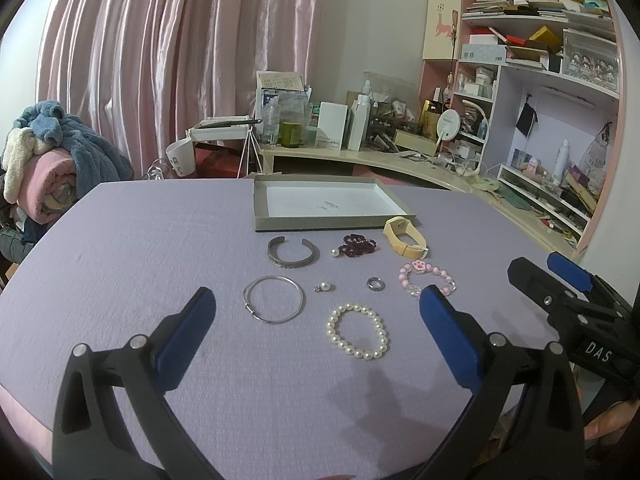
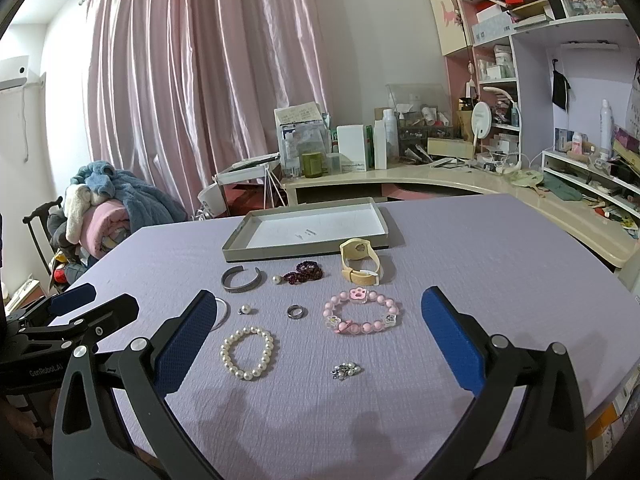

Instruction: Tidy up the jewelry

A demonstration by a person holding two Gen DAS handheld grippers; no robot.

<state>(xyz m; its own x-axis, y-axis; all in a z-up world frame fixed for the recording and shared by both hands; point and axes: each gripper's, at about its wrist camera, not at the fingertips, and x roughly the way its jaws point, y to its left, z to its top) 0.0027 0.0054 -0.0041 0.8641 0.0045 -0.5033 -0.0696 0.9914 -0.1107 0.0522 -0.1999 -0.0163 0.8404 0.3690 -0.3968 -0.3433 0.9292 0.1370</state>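
Note:
Jewelry lies on a lilac tablecloth in front of a shallow grey tray (image 1: 280, 225) (image 2: 234, 254) with a white floor. I see a pearl bracelet (image 1: 357, 336) (image 2: 247, 353), a thin silver bangle (image 1: 273, 299), a grey cuff (image 1: 293, 252) (image 2: 242, 279), a dark red bead bracelet (image 1: 357, 245) (image 2: 305, 271), a yellow watch (image 1: 405, 236) (image 2: 359, 266), a pink paw bracelet (image 1: 426, 279) (image 2: 362, 311), a ring (image 1: 376, 283) (image 2: 297, 312), a pearl stud (image 1: 323, 287) (image 2: 245, 309) and a small silver cluster (image 2: 346, 371). My left gripper (image 1: 318, 336) and right gripper (image 2: 320, 336) are open, empty, above the table's near side.
A chair piled with blankets (image 1: 48, 160) (image 2: 104, 208) stands left of the table. A cluttered desk (image 1: 360, 152) (image 2: 440, 172) and shelves (image 1: 560, 80) (image 2: 580, 80) lie behind and to the right. Pink curtains (image 1: 160, 60) hang at the back.

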